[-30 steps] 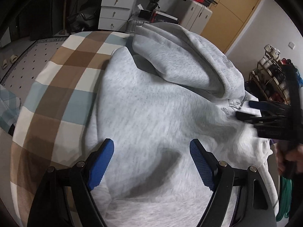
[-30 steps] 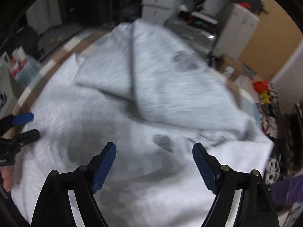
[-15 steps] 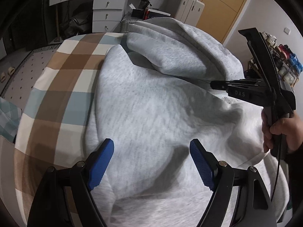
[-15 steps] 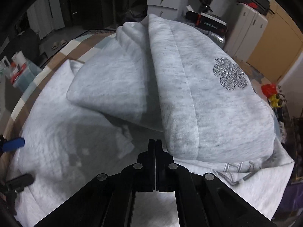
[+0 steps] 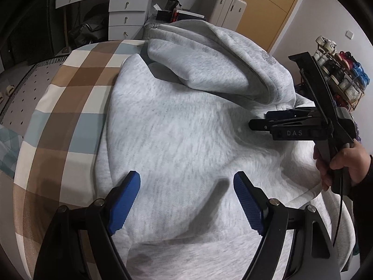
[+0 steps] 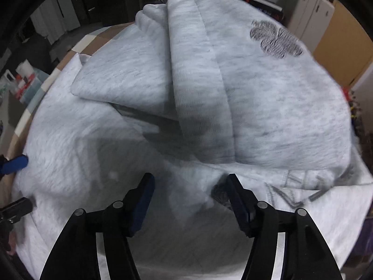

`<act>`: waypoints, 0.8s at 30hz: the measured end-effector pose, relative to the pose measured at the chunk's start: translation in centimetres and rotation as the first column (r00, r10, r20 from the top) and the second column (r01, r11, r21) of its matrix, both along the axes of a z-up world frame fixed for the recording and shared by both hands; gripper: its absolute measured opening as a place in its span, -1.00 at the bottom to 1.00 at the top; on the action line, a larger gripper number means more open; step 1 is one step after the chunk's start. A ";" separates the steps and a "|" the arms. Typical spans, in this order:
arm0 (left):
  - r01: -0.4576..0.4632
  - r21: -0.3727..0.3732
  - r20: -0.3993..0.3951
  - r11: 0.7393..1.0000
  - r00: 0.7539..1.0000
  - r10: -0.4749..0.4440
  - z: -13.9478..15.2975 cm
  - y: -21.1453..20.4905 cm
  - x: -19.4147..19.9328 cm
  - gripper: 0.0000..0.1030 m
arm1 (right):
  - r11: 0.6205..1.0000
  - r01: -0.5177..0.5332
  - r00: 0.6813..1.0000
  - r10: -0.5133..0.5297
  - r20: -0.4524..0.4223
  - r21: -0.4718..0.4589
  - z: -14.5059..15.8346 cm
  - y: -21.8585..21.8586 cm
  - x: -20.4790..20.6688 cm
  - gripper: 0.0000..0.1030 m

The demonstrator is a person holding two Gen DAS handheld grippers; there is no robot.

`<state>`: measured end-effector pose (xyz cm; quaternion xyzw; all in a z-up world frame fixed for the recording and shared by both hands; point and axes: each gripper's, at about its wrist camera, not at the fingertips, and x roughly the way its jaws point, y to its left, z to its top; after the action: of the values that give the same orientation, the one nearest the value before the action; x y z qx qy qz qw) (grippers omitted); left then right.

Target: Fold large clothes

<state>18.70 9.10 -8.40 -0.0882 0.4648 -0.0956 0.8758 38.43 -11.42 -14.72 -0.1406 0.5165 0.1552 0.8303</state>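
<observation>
A large light grey sweatshirt [image 5: 177, 126] lies spread on a checked bed cover [image 5: 67, 107]. One part is folded over into a thick pile [image 6: 244, 88] at the far side and bears a dark flower print [image 6: 275, 39]. My left gripper [image 5: 186, 179] hovers open above the flat near part of the cloth, with nothing between its blue pads. My right gripper [image 6: 190, 182] points down just in front of the folded pile. Its jaws are opening, with rumpled cloth lying under the gap and no pad pressing on it. A hand [image 5: 342, 163] holds the right gripper [image 5: 258, 121].
White drawers [image 5: 126, 11] and cabinets [image 5: 228, 4] stand beyond the bed, with a shoe rack [image 5: 340, 77] at the right. A perforated floor mat [image 5: 21, 86] lies to the left of the bed. Boxes and bottles [image 6: 25, 79] stand on the floor at the left.
My right gripper went from open to fully shut and now stands apart again, having sunk closer to the cloth by the folded pile. The left gripper stays open and has hardly moved.
</observation>
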 end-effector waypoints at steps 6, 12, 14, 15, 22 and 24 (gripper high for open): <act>0.010 -0.008 -0.002 1.000 1.000 -0.010 0.0 0.2 -0.1 0.53 | 0.997 -0.067 0.998 0.067 -0.003 0.034 0.6 0.1 -1.1 -0.65; 0.019 0.008 -0.003 1.000 1.000 -0.019 -0.1 0.0 0.0 0.53 | 0.997 -0.067 0.995 0.071 0.073 -0.046 1.6 1.1 -2.6 -0.96; 0.005 0.003 -0.003 1.000 1.000 -0.005 0.0 0.0 0.0 0.53 | 0.996 -0.069 0.989 0.076 0.127 -0.062 2.4 1.5 -3.2 -0.96; 0.003 0.001 -0.004 1.000 1.000 -0.003 0.0 0.0 0.0 0.53 | 0.996 -0.066 0.985 0.076 0.155 -0.066 2.8 1.9 -3.4 -0.96; 0.003 0.039 -0.002 0.999 1.000 -0.003 -0.2 -0.5 0.1 0.53 | 0.993 -0.032 0.969 0.058 0.239 -0.110 2.3 2.5 -1.3 -0.95; 0.009 0.048 0.000 0.999 1.000 -0.009 -0.2 -0.6 0.0 0.53 | 0.992 -0.028 0.982 0.051 0.180 -0.125 0.8 2.7 -0.9 -0.87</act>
<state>18.71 8.46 -8.58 -0.0651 0.4673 -0.0882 0.8773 37.48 -8.76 -13.90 -0.2147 0.4439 0.1264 0.8607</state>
